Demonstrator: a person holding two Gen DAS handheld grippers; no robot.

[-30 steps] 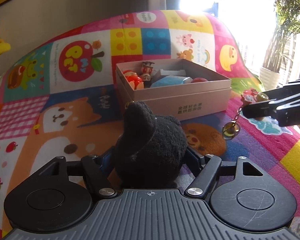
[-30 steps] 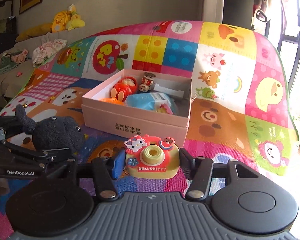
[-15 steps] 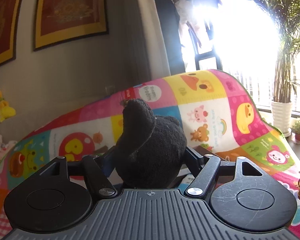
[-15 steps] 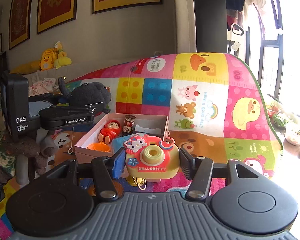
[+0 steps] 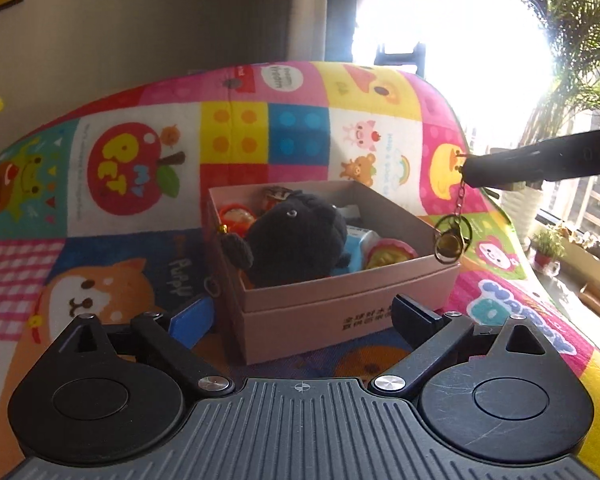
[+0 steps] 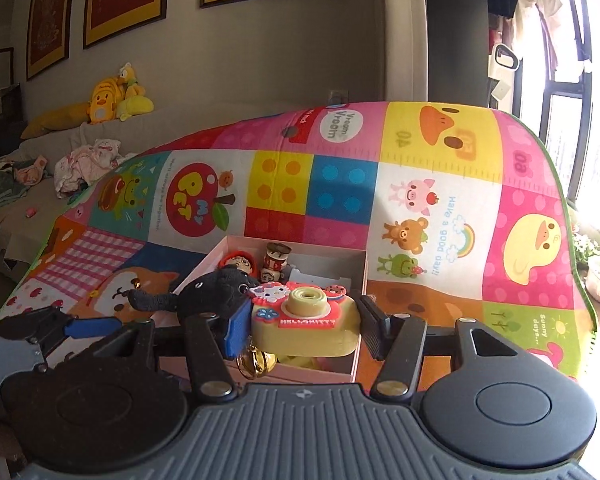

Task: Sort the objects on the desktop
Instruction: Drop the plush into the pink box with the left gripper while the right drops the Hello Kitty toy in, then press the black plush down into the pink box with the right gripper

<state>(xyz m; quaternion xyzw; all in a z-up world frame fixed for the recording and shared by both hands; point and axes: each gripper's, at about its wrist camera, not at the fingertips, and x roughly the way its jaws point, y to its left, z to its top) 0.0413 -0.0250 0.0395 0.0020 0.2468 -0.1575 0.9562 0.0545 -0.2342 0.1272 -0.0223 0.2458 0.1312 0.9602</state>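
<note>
1. Presently, we are finding the left gripper with its fingers spread wide and holding nothing; it is hovering just near of the pink box.
2. We are noting the black plush lying inside the box, on top of the other toys at its near-left corner, with one limb draped over the left wall.
3. We are observing the right gripper clamped on the yellow Hello Kitty camera toy, held level above the near part of the box. Its keyring is dangling below, over the box's right rim in the left wrist view.
4. We are judging the step in hand to be the release of the camera toy into the box.
5. To do it well, we are advising: carry the toy further over the open space to the right of the plush, lower it until the keyring is inside the walls, then part the fingers.
6. We are flagging one risk: the dangling ring may catch on the rim and tip the toy outside.
7. We are also advising that the left gripper stay clear of the box meanwhile.
</note>
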